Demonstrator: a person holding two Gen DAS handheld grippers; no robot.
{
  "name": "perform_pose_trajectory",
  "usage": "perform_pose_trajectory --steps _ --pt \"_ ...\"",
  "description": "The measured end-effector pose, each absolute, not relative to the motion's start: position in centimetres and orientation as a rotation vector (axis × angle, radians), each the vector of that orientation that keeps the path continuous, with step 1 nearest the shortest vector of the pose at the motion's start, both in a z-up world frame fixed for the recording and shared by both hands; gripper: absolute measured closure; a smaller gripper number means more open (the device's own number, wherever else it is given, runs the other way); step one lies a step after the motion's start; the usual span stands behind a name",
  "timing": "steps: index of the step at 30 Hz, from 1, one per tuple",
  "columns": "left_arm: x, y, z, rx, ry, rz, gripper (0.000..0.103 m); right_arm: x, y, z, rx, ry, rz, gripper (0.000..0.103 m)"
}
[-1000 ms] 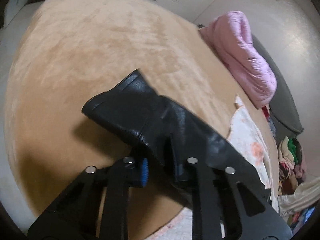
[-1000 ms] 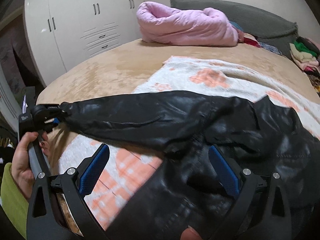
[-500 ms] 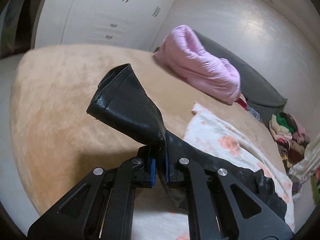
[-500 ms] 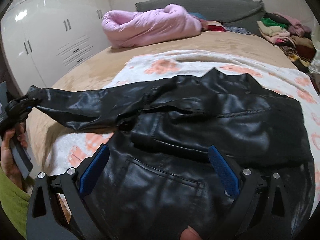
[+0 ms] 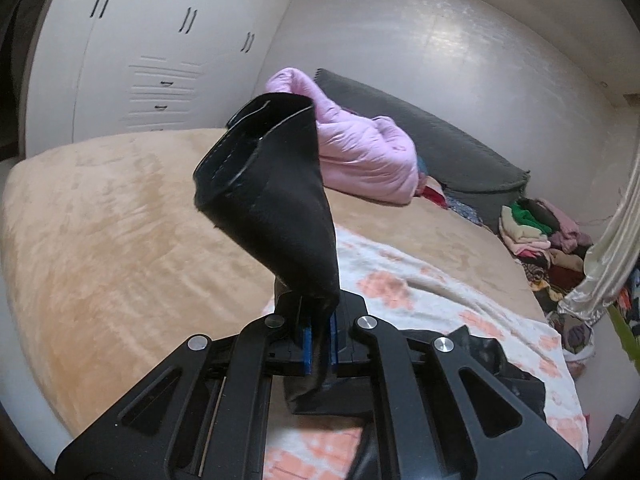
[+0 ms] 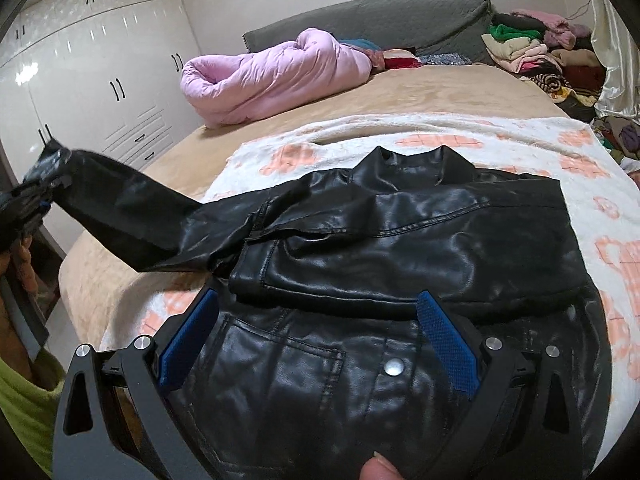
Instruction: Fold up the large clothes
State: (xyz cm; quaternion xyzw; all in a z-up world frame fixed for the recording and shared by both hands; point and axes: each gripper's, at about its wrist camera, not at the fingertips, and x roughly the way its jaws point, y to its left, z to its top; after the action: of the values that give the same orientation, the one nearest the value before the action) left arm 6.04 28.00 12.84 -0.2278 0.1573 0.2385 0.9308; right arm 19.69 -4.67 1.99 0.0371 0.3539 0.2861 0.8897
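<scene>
Left gripper (image 5: 319,340) pinching sleeve (image 5: 276,196) cuff, lifted clear of bed (image 5: 100,240). Right gripper (image 6: 318,340) spread wide, hovering over jacket (image 6: 400,248), which lies flat on blanket (image 6: 580,152). Beyond, pink duvet (image 6: 272,72), clothes pile (image 6: 532,48), wardrobe (image 6: 88,72).

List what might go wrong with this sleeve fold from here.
1. The left gripper pinches only the cuff end of the sleeve; smooth leather may slip out mid-swing.
2. The right gripper is open above the jacket, pinning nothing, so pulling the sleeve could drag the body and undo the folded side.
3. The patterned blanket underneath may bunch if the jacket shifts.
</scene>
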Motion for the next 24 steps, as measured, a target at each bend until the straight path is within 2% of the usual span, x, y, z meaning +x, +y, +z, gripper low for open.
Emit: perform_pose_trajectory --steps 8,19,24 --pt "8.0 24.5 14.6 -0.425 0.32 0.396 0.103 20.2 -7.8 3.4 0.124 0.704 0.575 0.004" --pt "12.7 17.8 15.9 -0.372 0.352 0.209 0.103 22.6 -12.0 7.2 0.045 0.582 0.526 0.004" --pt "14.9 14.5 16.1 -0.324 0.369 0.137 0.103 24.2 -15.6 6.6 0.11 0.58 0.477 0.004"
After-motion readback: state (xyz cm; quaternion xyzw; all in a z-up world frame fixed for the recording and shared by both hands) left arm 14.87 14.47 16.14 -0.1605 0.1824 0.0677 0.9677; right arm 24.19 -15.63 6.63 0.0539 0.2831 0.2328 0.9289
